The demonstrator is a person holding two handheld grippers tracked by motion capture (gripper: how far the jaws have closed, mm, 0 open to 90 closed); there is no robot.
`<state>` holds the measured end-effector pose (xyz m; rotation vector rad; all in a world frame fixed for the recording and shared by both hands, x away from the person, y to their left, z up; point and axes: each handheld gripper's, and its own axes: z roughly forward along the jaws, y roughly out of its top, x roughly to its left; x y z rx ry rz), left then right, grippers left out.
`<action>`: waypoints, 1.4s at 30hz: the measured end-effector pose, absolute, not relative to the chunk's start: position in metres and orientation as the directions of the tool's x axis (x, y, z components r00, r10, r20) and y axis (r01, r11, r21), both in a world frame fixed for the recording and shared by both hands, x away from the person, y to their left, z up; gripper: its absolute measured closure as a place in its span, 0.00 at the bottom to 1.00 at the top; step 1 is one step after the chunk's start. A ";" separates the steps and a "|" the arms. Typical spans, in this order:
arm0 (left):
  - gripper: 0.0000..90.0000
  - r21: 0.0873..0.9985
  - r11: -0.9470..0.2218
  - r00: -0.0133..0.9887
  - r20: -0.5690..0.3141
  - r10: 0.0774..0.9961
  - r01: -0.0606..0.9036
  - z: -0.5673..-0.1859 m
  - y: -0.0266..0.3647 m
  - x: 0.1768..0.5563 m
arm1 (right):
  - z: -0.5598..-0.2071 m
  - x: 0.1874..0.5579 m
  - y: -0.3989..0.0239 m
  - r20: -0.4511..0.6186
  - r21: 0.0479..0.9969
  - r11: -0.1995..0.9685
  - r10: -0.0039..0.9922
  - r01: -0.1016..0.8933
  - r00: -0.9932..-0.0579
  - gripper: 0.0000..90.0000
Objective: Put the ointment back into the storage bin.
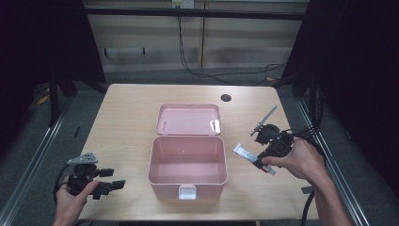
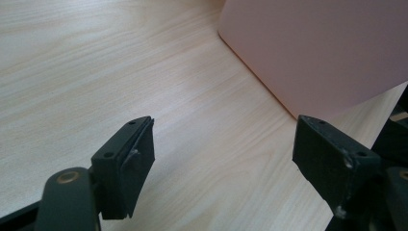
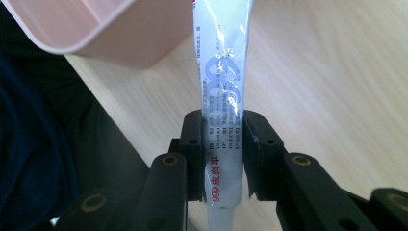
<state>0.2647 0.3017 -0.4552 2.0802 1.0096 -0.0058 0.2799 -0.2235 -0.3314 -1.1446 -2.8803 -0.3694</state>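
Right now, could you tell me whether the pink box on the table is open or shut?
Open. The pink box shows its bare inside from the high view, and its lid lies flat on the table just behind it.

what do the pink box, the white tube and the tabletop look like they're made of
Open pink rectangular box: most likely moulded plastic, with smooth even walls, rounded corners and a soft sheen. White printed tube, clamped in the right gripper: apparently soft plastic or laminate, glossy, flattened and creased. Pale tabletop: printed-looking wood grain, matte; probably laminate, though real wood cannot be ruled out.
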 end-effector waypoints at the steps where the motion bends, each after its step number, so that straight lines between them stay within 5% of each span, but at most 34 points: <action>1: 0.25 0.662 -0.359 0.683 -0.325 0.655 0.659 -0.455 0.302 0.265 | -0.328 0.280 -0.223 0.099 0.219 0.704 0.673 0.676 -0.733 0.80; 42: 0.23 0.671 -0.353 0.690 -0.333 0.643 0.653 -0.454 0.302 0.264 | -0.315 0.301 -0.118 0.117 0.256 0.857 0.431 0.446 -0.895 0.80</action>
